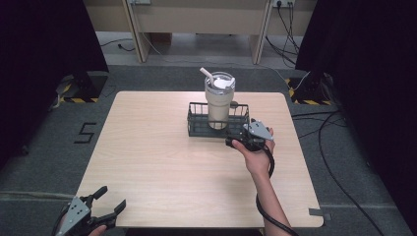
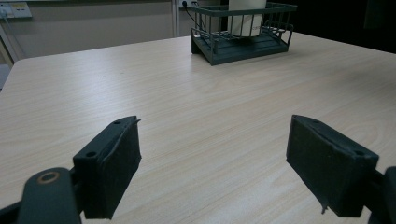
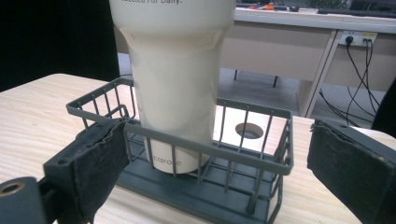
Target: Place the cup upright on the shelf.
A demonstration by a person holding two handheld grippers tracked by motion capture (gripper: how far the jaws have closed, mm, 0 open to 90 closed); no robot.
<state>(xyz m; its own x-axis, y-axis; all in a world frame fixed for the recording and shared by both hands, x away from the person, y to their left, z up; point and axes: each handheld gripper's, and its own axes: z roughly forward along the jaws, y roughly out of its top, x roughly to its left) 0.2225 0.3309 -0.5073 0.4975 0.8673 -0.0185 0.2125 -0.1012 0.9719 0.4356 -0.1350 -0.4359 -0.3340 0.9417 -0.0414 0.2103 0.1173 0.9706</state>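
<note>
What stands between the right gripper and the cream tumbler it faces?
The near wall of the wire basket stands between the open right gripper and the tumbler, which stands upright inside it. The bars screen only its base; the upper body is unobstructed.

Tumbler [image 3: 175,84] top cut off; lower part behind basket [image 3: 224,156] wires, print perhaps "carote".

**Readable marks: cup lettering and a floor numeral**

The cream tumbler [image 3: 175,88] carries "carote" low on its wall, seen through the basket wires, and a cut-off line near its top that seems to read "...ected For Daily." A dark numeral "5" [image 1: 86,132] is marked on the grey floor left of the table.
</note>
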